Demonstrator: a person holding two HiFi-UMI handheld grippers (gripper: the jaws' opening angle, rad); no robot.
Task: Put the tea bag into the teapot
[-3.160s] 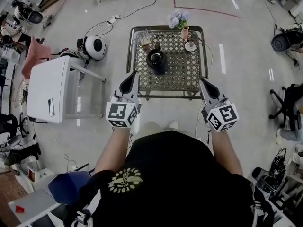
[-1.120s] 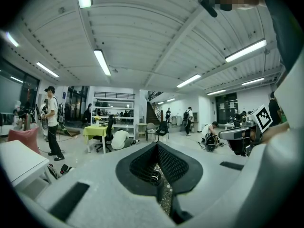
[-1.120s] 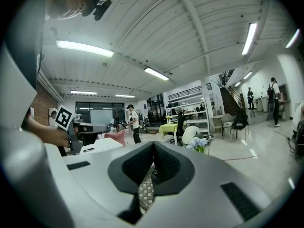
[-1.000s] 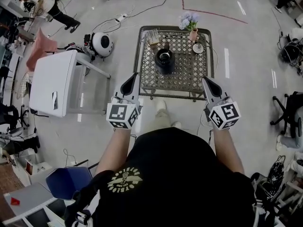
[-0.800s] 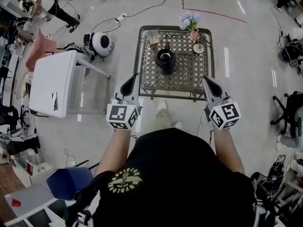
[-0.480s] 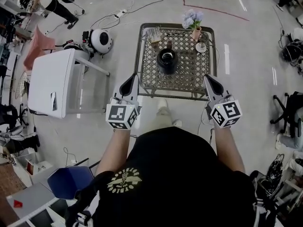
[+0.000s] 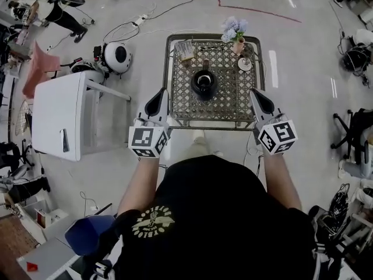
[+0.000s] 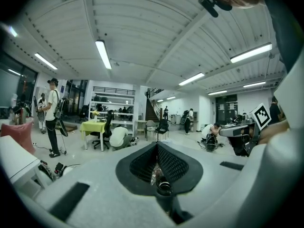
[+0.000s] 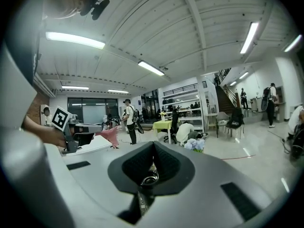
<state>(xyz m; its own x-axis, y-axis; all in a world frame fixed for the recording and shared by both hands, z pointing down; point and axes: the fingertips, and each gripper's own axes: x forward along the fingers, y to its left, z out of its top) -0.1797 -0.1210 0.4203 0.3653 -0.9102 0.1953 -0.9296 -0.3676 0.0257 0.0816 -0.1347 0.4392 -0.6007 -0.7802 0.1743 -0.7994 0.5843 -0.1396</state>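
Black teapot stands upright, open-topped; pale tea bag perhaps lies behind-left.

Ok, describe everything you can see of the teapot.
The teapot looks black or very dark, round and squat, seen from almost straight above. Its top shows a pale ring around a dark middle; whether a lid is on cannot be told, and no spout or handle can be made out. It stands upright near the middle of the lattice-topped metal table. Nothing but the table touches it.
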